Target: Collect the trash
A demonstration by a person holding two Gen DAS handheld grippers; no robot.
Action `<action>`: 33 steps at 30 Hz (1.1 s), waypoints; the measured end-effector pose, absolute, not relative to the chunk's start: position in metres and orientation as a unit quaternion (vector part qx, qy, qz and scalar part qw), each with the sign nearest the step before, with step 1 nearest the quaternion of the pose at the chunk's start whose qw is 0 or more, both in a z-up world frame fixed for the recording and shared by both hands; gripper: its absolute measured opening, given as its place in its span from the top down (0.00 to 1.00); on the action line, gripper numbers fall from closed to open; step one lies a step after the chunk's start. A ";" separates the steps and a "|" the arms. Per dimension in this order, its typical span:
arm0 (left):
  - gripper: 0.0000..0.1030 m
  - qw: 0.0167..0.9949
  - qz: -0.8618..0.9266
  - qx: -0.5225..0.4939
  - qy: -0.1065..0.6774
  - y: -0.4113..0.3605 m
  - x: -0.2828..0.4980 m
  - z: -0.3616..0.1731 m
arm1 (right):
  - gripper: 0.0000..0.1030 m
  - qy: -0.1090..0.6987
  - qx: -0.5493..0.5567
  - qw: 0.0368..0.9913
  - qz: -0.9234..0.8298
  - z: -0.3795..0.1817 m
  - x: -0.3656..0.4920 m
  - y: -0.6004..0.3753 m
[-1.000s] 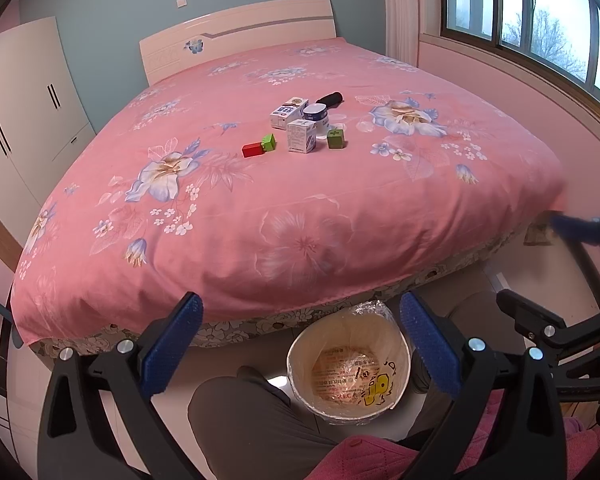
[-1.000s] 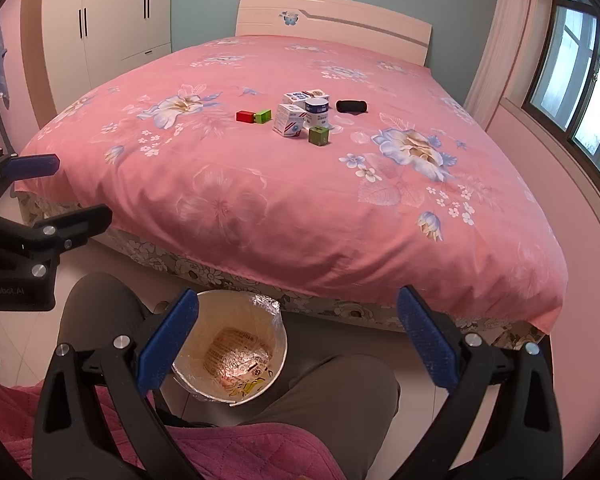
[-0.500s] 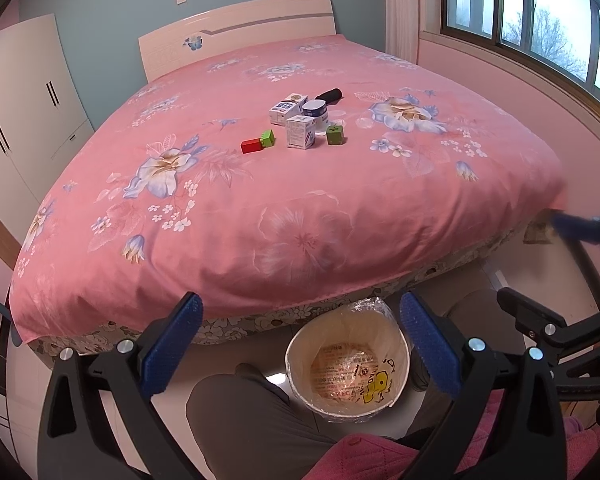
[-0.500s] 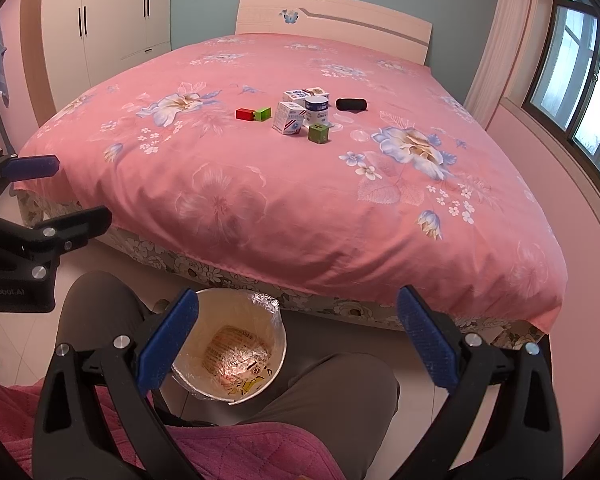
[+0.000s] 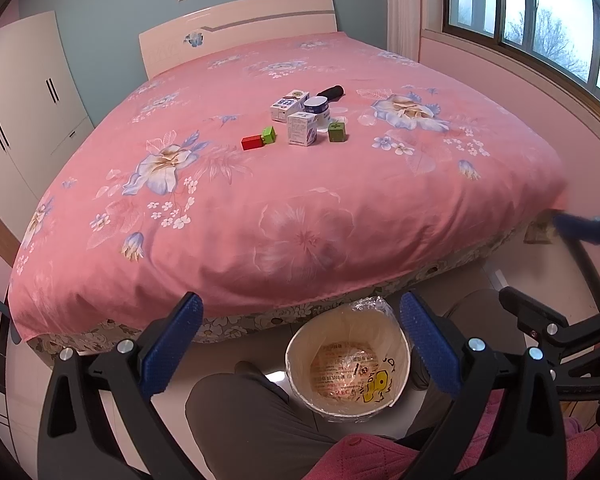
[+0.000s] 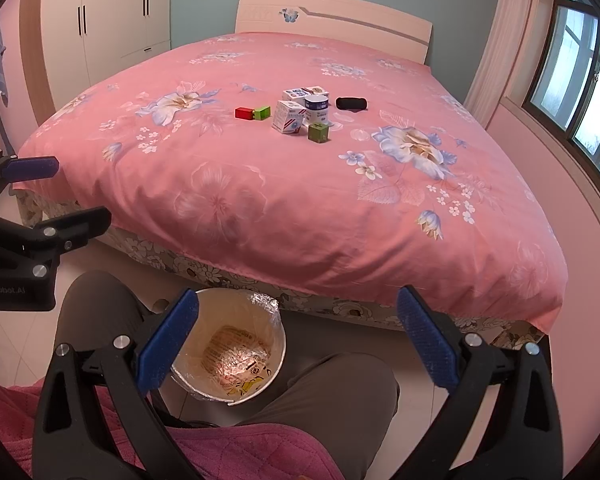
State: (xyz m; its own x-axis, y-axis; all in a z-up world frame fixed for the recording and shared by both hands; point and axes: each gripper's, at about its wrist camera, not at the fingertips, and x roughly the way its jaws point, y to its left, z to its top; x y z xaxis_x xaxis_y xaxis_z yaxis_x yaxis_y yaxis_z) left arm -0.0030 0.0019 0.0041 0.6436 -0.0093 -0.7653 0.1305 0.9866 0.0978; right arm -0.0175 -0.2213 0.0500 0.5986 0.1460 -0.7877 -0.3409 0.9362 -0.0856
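A lined trash bin stands on the floor at the bed's foot, between a seated person's knees, with wrappers inside. On the pink bedspread lies a cluster: a red block, a green block, an olive cube, two small white boxes, a white-and-blue tub and a black roll. My left gripper hangs open above the bin. My right gripper is open too, beside the bin, holding nothing.
The bed fills the middle of both views. White wardrobes stand along the left wall, and a window with a ledge runs along the right. The person's grey trouser legs and a magenta quilted garment are below the grippers.
Both grippers have drifted slightly; the bed items sit a little higher in the views. Nothing was picked up or released.
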 end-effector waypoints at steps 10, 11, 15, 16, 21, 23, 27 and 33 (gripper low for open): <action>0.02 0.894 -0.040 0.062 0.441 0.006 0.037 -0.004 | 0.06 0.432 -0.122 0.882 0.145 0.040 0.017 -0.213; 0.02 0.893 -0.040 0.060 0.444 0.007 0.044 -0.005 | 0.06 0.430 -0.125 0.883 0.143 0.040 0.024 -0.211; 0.02 0.894 -0.032 0.063 0.442 0.012 0.077 -0.007 | 0.06 0.423 -0.128 0.886 0.142 0.040 0.059 -0.208; 0.02 0.893 -0.030 0.061 0.445 0.016 0.092 -0.010 | 0.06 0.422 -0.130 0.886 0.143 0.040 0.068 -0.208; 0.02 0.888 -0.023 0.051 0.456 0.029 0.149 -0.019 | 0.06 0.415 -0.139 0.886 0.151 0.036 0.119 -0.200; 0.02 0.886 -0.019 0.049 0.461 0.034 0.171 -0.024 | 0.06 0.415 -0.141 0.886 0.151 0.031 0.142 -0.197; 0.02 0.878 -0.015 0.044 0.477 0.045 0.219 -0.041 | 0.06 0.419 -0.141 0.884 0.153 0.019 0.186 -0.193; 0.02 0.875 -0.005 0.050 0.481 0.059 0.279 -0.067 | 0.06 0.436 -0.133 0.875 0.165 -0.010 0.249 -0.187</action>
